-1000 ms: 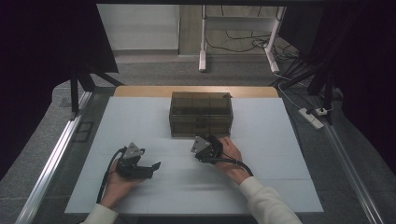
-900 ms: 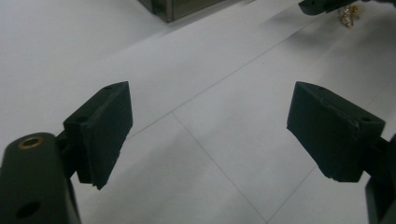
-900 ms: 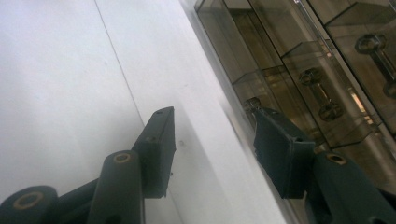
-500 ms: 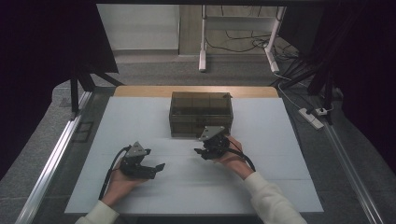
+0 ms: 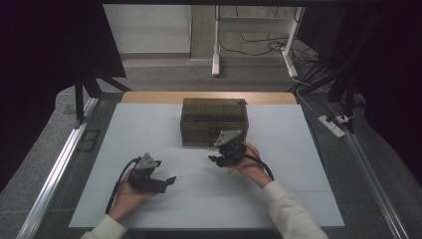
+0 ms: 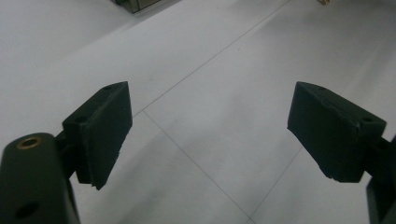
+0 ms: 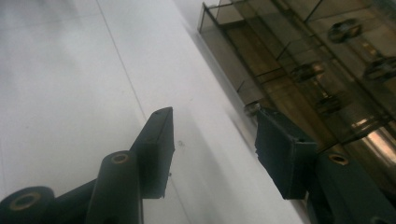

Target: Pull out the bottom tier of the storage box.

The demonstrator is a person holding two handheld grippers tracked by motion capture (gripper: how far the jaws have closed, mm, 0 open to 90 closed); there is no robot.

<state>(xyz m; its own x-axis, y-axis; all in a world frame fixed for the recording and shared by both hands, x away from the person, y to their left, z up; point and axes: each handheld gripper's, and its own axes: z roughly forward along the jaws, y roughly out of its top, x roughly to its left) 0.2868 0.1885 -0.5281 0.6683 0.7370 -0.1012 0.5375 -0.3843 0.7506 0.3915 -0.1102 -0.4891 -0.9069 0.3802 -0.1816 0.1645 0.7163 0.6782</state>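
white table (image 5: 149, 124), power strip (image 5: 331, 125), metal stand (image 5: 254, 30)

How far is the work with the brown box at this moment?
Nothing looks done yet: the brown box sits shut-looking on the white table. In hand: the right gripper, open, is beside the box front. The left gripper is open, over bare table. Grasping and handling the box remain.

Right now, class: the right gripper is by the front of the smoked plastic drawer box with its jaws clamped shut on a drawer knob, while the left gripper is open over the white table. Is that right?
Not quite. The right gripper is by the drawer box, but the right gripper view shows its jaws apart, holding nothing. The left gripper is indeed open over the white table.
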